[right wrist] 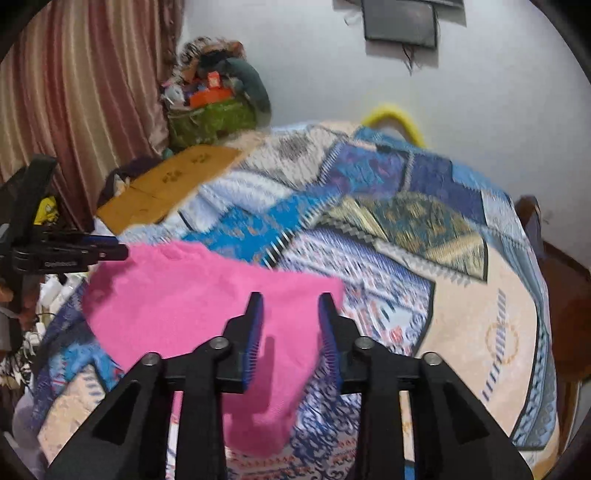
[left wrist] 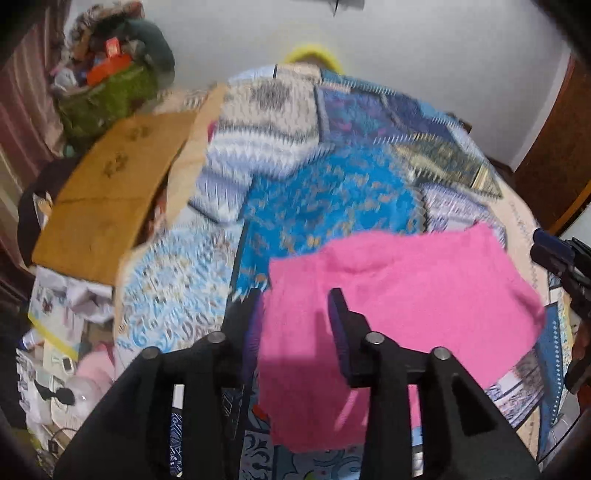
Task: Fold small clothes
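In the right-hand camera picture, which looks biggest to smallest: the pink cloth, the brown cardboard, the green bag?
1. pink cloth, though it lies nearest the camera
2. brown cardboard
3. green bag, farthest away; true sizes unsure

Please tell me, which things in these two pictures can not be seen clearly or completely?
- Pink cloth: its near edge is hidden behind the left claw, left wrist view.
- Cardboard box: contents hidden by its flaps.
- Green bag: contents blurred and too small, right wrist view.
- Wall screen: cut off by the top edge.
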